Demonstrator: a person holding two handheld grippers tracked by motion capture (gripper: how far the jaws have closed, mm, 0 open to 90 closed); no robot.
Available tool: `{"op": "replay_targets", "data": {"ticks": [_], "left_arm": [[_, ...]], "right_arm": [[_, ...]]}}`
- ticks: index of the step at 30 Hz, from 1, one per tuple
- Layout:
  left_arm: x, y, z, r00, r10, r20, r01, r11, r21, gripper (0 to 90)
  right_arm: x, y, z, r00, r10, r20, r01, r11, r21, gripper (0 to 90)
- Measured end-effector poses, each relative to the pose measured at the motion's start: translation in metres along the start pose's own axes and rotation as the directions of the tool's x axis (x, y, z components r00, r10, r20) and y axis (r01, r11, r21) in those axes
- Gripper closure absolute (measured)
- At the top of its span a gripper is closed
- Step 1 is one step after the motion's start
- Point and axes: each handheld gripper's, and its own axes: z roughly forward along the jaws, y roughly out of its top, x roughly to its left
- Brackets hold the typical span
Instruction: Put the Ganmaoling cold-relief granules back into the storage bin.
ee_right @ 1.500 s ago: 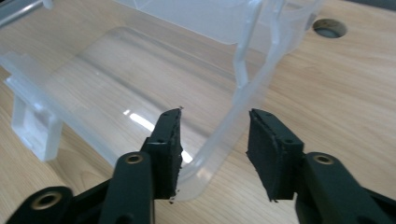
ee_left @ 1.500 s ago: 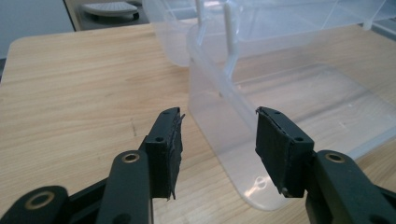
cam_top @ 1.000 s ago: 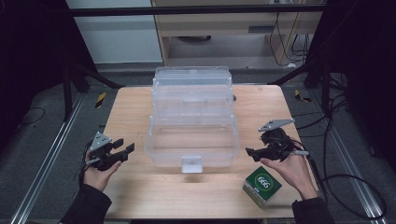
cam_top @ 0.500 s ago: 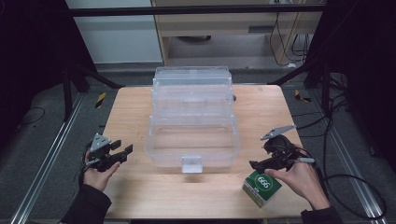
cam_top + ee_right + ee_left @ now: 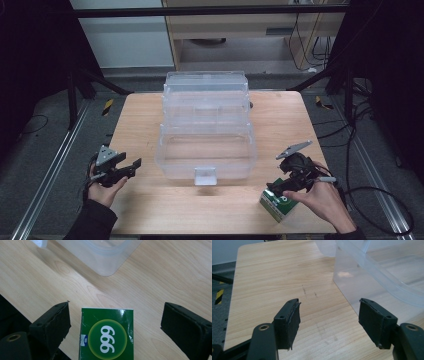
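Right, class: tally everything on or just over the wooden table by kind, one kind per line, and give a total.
Clear plastic storage box: 1
Green carton marked 999: 1
Hand-held grippers: 2, left gripper and right gripper, both open
Total: 4

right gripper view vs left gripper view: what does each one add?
Right gripper view: the green box printed "999", lying between the right tool's open jaws with a gap on each side.

Left gripper view: bare tabletop between the left tool's open jaws, plus the clear bin's side wall and rim and the floor past the table edge.

Both: the wooden table and part of the clear bin. Both tools' jaws have just been opening.
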Motion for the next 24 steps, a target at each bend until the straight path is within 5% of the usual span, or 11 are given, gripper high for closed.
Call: {"op": "replay_targets", "data": {"ticks": [24], "left_arm": [[0.005, -0.01, -0.001, 0.9988, -0.047, -0.015, 0.047, 0.9989, 0.003, 31.6]], "right_arm": [[0.013, -0.012, 0.026, 0.9994, -0.023, -0.027, 0.026, 0.989, 0.147, 5.4]]}}
